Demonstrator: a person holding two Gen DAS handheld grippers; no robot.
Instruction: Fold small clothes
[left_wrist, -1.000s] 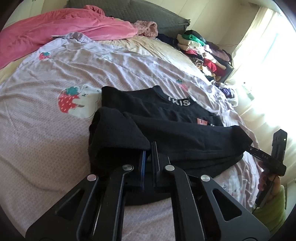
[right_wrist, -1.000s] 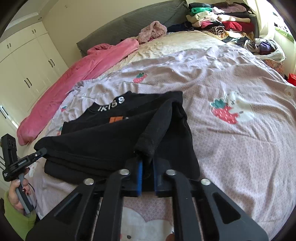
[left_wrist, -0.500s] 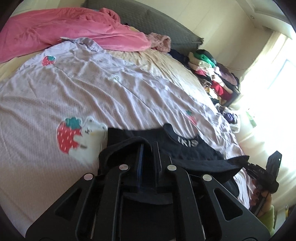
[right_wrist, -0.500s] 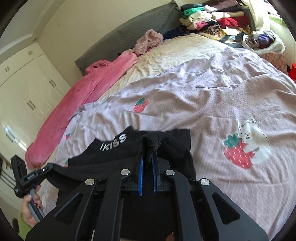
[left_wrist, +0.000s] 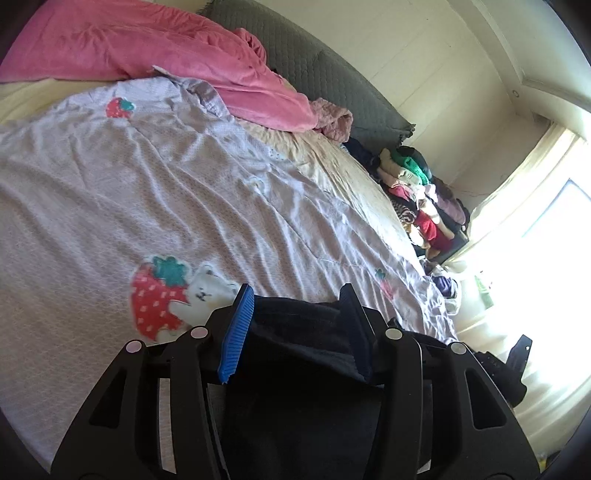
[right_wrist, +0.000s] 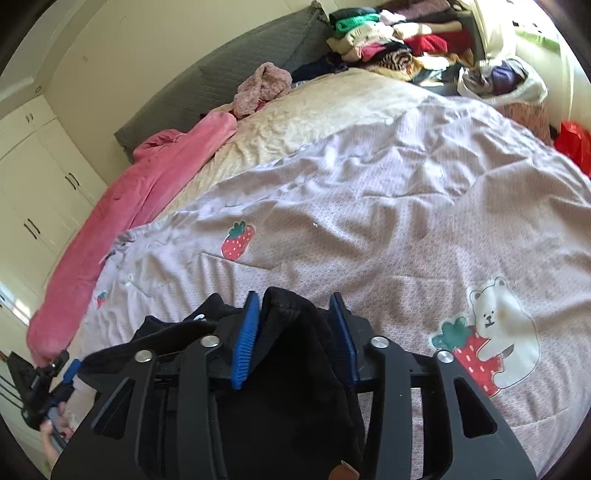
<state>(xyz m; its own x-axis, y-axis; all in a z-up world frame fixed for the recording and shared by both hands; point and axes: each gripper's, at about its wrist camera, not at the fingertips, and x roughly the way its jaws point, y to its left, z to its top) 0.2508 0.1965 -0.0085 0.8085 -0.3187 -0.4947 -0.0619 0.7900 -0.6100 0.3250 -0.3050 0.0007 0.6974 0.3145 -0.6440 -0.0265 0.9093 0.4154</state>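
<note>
A black garment (left_wrist: 303, 332) lies folded on the lilac bed cover (left_wrist: 184, 206), close under both cameras. My left gripper (left_wrist: 297, 295) is open, its blue-padded fingers spread either side of the black cloth. In the right wrist view the same garment (right_wrist: 291, 354) bunches between the spread fingers of my open right gripper (right_wrist: 295, 299). The cloth rests loose between the pads of each gripper, not pinched. The right gripper shows at the right edge of the left wrist view (left_wrist: 517, 354), and the left gripper at the lower left of the right wrist view (right_wrist: 55, 373).
A pink blanket (left_wrist: 147, 48) and a grey headboard cushion (left_wrist: 332, 74) lie at the bed's far end. A pile of mixed clothes (left_wrist: 417, 192) stands at the far right beside a bright window. White wardrobes (right_wrist: 33, 192) stand at the left.
Both grippers carried the garment's near edge forward over the rest of it, then opened and let the cloth go. The cameras now sit lower and closer over the folded garment.
</note>
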